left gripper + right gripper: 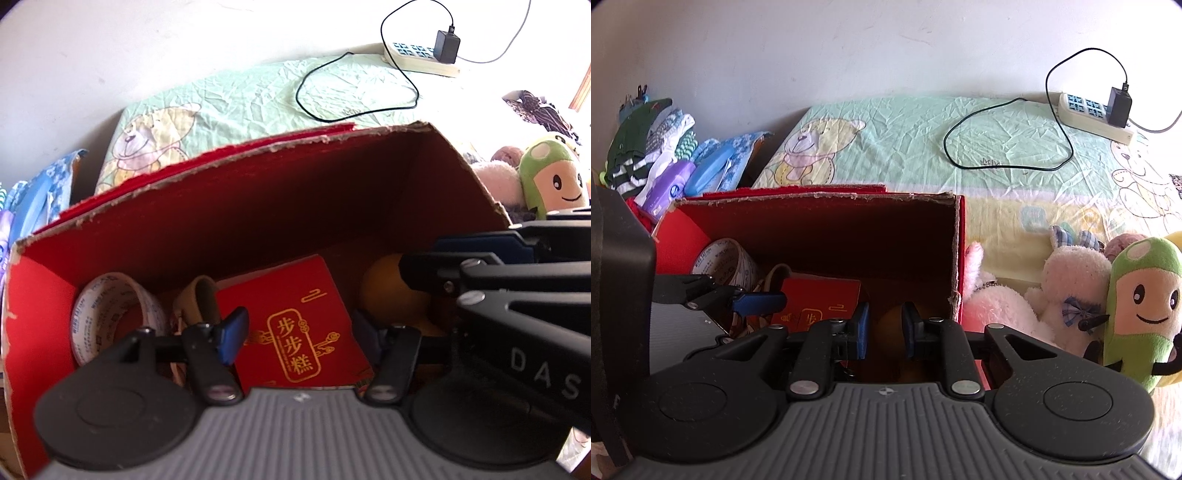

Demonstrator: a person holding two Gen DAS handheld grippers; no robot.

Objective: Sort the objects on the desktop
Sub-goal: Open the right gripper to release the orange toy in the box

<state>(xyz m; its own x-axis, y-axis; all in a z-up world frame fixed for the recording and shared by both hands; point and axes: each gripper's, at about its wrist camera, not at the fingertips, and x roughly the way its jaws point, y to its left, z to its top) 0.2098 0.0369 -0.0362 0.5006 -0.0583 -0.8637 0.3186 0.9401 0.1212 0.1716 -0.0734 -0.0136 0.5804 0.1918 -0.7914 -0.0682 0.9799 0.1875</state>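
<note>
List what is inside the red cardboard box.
Inside the red cardboard box: a tape roll, a red packet and a yellow ball. The tools hide its near floor.

Both wrist cameras hang close over the open red cardboard box (pixel 258 206), looking down into it toward the wall. They share the box (pixel 827 236), the bear-print sheet (pixel 923 147) and the power strip (pixel 417 59).

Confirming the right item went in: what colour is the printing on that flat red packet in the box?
Gold lettering on the red packet; the left wrist view shows it best.
</note>
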